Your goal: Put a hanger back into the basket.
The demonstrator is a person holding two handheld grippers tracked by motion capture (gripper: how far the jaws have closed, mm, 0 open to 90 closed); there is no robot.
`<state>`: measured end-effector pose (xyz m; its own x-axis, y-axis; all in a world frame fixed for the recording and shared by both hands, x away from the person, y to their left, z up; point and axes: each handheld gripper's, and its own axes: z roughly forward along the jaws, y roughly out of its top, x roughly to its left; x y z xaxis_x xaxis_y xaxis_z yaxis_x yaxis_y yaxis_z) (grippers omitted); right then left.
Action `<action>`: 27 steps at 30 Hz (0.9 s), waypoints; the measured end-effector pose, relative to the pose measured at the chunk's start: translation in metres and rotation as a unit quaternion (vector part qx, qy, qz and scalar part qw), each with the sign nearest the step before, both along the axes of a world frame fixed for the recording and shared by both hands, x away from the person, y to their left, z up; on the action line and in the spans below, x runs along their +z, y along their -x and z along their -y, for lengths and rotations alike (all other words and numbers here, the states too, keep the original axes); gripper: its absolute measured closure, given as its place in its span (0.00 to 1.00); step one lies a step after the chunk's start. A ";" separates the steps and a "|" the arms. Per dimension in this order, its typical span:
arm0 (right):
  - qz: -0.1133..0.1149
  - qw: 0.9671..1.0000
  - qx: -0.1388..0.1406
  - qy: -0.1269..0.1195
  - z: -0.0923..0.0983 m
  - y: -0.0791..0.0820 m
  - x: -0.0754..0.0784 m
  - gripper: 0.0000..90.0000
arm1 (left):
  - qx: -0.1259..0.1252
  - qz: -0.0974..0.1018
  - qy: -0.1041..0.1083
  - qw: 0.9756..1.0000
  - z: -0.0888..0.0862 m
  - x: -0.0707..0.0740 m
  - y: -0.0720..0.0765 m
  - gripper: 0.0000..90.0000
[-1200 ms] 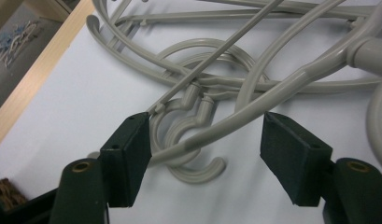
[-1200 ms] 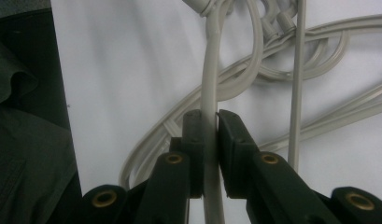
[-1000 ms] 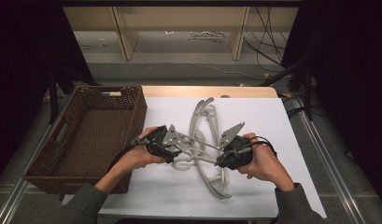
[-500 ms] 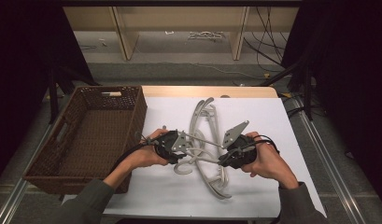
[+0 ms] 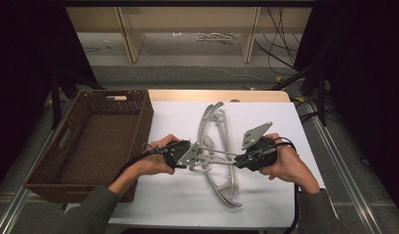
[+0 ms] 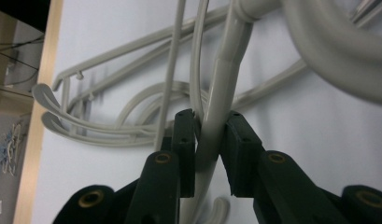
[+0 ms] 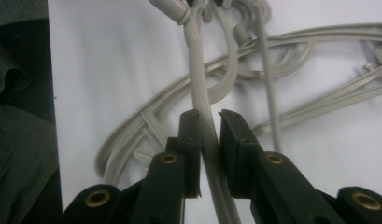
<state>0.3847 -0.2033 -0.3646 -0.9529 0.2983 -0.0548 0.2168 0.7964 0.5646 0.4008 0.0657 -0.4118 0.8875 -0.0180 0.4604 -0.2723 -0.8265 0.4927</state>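
Both grippers are found engaged on one grey hanger (image 5: 217,155) out of the tangled pile of hangers (image 5: 221,146) lying on the white table top (image 5: 177,117). Left gripper (image 5: 193,157) is seen in the left gripper view with its jaws just closed in on the hanger's thick bar (image 6: 215,135); its pads (image 6: 185,140) are pressed against both sides of that bar. Right gripper (image 5: 239,161) is seen in the right gripper view clamped on a thinner bar of the same hanger (image 7: 205,126), the bar running up between the jaws and away from the camera.

All positions are given relative to the brown wicker basket (image 5: 89,141). The pile lies just to the right of the basket, on the table beside its right wall. The held bar is stretched across the pile, its long axis running away from the basket, from the left gripper to the right one. The left gripper is the nearer of the two to the basket, close to its right wall; the right gripper is well apart from it, on the far side of the pile.

It is judged that the hanger is being freed from the tangle. Any transfer to the basket would be led leftward along the bar's own axis, with the left hand (image 5: 153,158) nearest the rim. Snagging on the neighbouring hooks (image 7: 228,70) is noted as a risk.
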 end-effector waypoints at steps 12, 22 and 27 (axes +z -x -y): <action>0.022 0.989 -0.126 -0.075 0.020 -0.017 0.000 0.54 | 0.019 -0.010 0.031 0.999 0.001 0.021 0.002 0.89; 0.056 0.960 -0.235 -0.144 0.038 -0.019 0.014 0.35 | 0.087 -0.036 0.049 0.994 -0.006 0.032 -0.005 0.89; 0.075 0.952 -0.249 -0.162 0.038 -0.014 0.018 0.32 | 0.129 -0.057 0.074 0.987 -0.013 0.041 -0.010 0.89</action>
<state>0.3983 -0.2409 -0.3465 -0.6771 0.7359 -0.0078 0.4192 0.3944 0.8178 0.4111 0.0788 -0.3712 0.9000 0.2744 0.3388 0.0008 -0.7781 0.6281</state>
